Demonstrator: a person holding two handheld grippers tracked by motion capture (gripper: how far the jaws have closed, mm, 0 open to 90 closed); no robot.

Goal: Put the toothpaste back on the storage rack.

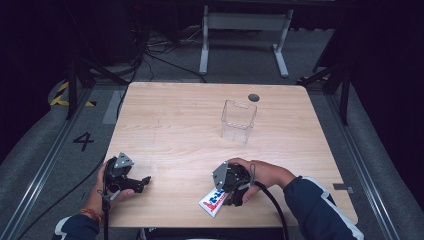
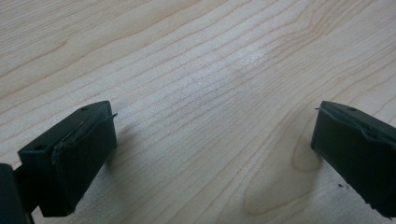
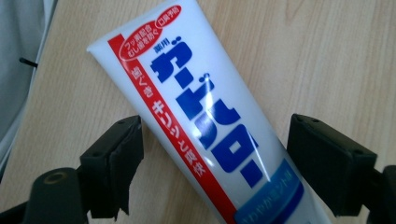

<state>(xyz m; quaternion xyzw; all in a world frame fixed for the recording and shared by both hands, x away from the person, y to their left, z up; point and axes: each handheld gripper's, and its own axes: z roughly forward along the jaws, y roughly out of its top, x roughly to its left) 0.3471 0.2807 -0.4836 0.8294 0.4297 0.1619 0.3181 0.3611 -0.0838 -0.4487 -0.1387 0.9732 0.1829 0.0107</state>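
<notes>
A white toothpaste tube [image 1: 212, 202] with blue and red lettering lies flat near the table's front edge. My right gripper [image 1: 227, 196] is tipped down over it. In the right gripper view the tube [image 3: 205, 126] runs diagonally between the two black jaws of my right gripper [image 3: 215, 140]; a narrow gap shows on each side, so the pads do not press it. My left gripper [image 1: 143, 183] rests at the table's front left, pointing right. In the left gripper view my left gripper [image 2: 212, 135] has its jaws wide apart over bare wood.
A clear plastic box [image 1: 238, 121], open at the top, stands upright right of centre toward the back of the wooden table [image 1: 170, 125]. A small dark round hole [image 1: 253, 97] sits near the back edge. Cables trail from both grippers off the front edge.
</notes>
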